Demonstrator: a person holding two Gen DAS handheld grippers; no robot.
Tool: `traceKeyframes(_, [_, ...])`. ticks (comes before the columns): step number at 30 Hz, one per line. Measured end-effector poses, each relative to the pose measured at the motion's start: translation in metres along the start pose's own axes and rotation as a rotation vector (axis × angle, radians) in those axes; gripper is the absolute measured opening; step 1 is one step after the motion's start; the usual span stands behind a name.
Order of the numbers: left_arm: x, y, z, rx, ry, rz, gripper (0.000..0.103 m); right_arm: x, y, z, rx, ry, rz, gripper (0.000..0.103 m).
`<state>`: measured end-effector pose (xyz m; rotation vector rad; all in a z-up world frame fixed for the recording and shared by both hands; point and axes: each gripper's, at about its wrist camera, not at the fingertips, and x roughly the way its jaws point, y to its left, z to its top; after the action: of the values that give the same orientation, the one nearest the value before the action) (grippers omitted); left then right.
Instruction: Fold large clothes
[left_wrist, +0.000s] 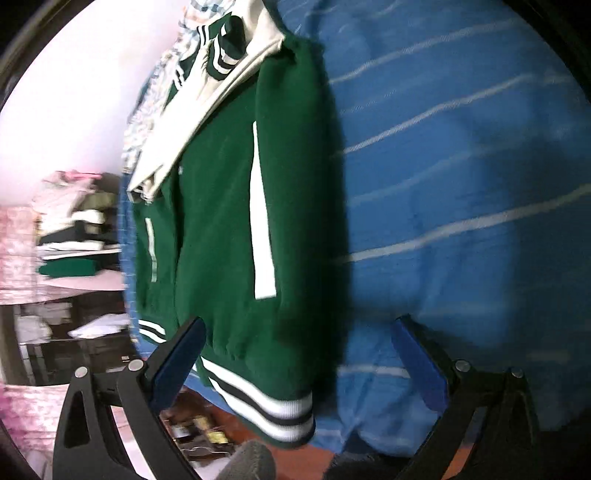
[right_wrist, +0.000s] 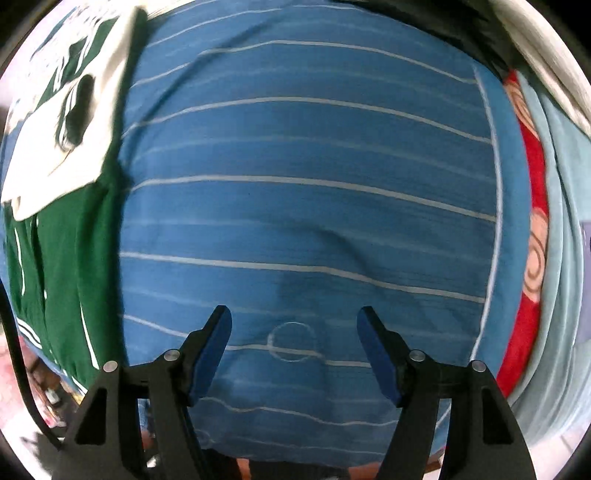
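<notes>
The thick green varsity jacket with cream sleeves and striped ribbed hem (left_wrist: 229, 206) lies on the blue white-striped bedspread (left_wrist: 461, 184), filling the left-centre of the left wrist view. It looks heavy, soft and floppy; the firm ribbed hem or shoulder seams seem the best holds. The left gripper (left_wrist: 295, 325) and right gripper (right_wrist: 293, 314) both stand with jaws spread, empty.

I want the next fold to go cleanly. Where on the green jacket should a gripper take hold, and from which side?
Probably the striped hem band of the green jacket, at its free corner nearest the left gripper. That ribbed band looks thick and reaches the edge of the blue striped sheet, so open fingers could come from that near edge and close across it.
</notes>
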<state>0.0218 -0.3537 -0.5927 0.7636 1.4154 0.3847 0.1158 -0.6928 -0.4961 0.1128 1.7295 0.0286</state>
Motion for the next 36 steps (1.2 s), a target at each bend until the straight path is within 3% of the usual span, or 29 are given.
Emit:
traceKeyframes(3, [0.019, 0.011, 0.007, -0.054, 0.008, 0.039, 0.103, -0.01, -0.041, 0.011, 0.011, -0.002, 0.006, 0.072])
traceKeyframes(6, [0.031, 0.031, 0.012, -0.114, 0.006, 0.109, 0.103, -0.009, -0.05, 0.011, 0.003, -0.002, 0.012, 0.072])
traceKeyframes(10, [0.051, 0.049, 0.015, -0.171, 0.038, 0.167, 0.103, 0.003, -0.018, 0.009, 0.006, 0.006, 0.037, 0.072])
traceKeyframes(14, [0.059, 0.067, 0.015, -0.223, 0.032, 0.224, 0.103, 0.013, -0.001, 0.035, -0.018, -0.013, 0.096, 0.072])
traceKeyframes(17, [0.06, 0.084, 0.01, -0.293, 0.028, 0.183, 0.102, 0.017, 0.006, 0.056, -0.038, -0.036, 0.193, 0.072])
traceKeyframes(18, [0.06, 0.093, 0.008, -0.311, 0.02, 0.152, 0.092, 0.019, 0.009, 0.067, -0.041, -0.043, 0.26, 0.072])
traceKeyframes(21, [0.05, 0.106, 0.005, -0.356, -0.016, 0.054, 0.042, 0.034, 0.033, 0.089, -0.047, -0.075, 0.479, 0.075])
traceKeyframes(22, [0.045, 0.111, 0.003, -0.369, -0.03, 0.026, 0.03, 0.034, 0.037, 0.102, -0.048, -0.085, 0.554, 0.081])
traceKeyframes(25, [0.036, 0.119, 0.005, -0.385, -0.051, -0.007, 0.022, 0.041, 0.049, 0.138, -0.041, -0.107, 0.762, 0.084])
traceKeyframes(28, [0.036, 0.128, 0.007, -0.396, -0.049, -0.04, 0.022, 0.057, 0.071, 0.158, -0.034, -0.084, 0.893, 0.085])
traceKeyframes(31, [0.039, 0.138, 0.01, -0.405, -0.041, -0.077, 0.022, 0.079, 0.098, 0.182, -0.023, -0.013, 0.978, 0.085])
traceKeyframes(33, [0.043, 0.15, 0.011, -0.408, -0.042, -0.1, 0.022, 0.095, 0.13, 0.188, -0.021, 0.044, 0.982, 0.085])
traceKeyframes(34, [0.043, 0.153, 0.011, -0.41, -0.041, -0.109, 0.022, 0.1, 0.145, 0.188, -0.014, 0.059, 0.97, 0.076])
traceKeyframes(35, [0.044, 0.158, 0.01, -0.412, -0.04, -0.12, 0.022, 0.103, 0.155, 0.187, -0.001, 0.052, 0.933, 0.054])
traceKeyframes(36, [0.045, 0.165, 0.009, -0.418, -0.039, -0.139, 0.022, 0.103, 0.164, 0.186, 0.002, 0.054, 0.893, 0.042])
